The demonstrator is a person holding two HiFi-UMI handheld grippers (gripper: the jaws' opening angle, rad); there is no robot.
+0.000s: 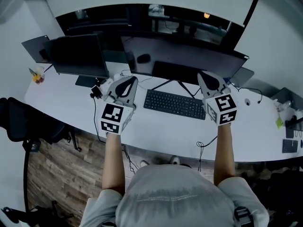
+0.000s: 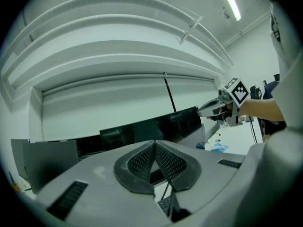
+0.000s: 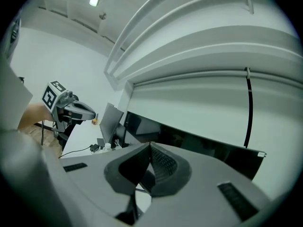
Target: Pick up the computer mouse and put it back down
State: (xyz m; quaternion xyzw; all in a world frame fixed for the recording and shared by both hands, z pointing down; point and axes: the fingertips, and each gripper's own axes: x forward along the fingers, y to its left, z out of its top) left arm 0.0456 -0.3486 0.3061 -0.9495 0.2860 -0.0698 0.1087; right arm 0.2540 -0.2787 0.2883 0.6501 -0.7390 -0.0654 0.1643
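**A:** What does the head view show?

**B:** A person stands at a white curved tabletop (image 1: 156,131). They hold the left hand-held gripper (image 1: 125,85) and the right hand-held gripper (image 1: 208,82) above it, one at each end of a black keyboard (image 1: 174,104). Dark monitors (image 1: 184,58) stand behind.

**A:** And the computer mouse?

**B:** I cannot pick it out for certain. A small pale item (image 1: 246,101) with a thin cord lies on the tabletop. It is to the right of the right hand-held gripper and apart from it, too small to tell whether it is the mouse. Neither hand-held gripper touches it.

**A:** The left gripper view?

**B:** Its jaws are pressed together. The ribbed pads (image 2: 142,162) meet at the tip with nothing between them. It points over the monitors toward a pale wall. The other hand-held gripper shows at the right, on a bare forearm.

**A:** The right gripper view?

**B:** Much the same. The jaws are closed tip to tip, the pads (image 3: 163,163) are touching, and nothing is gripped. The left hand-held gripper shows at the left edge.
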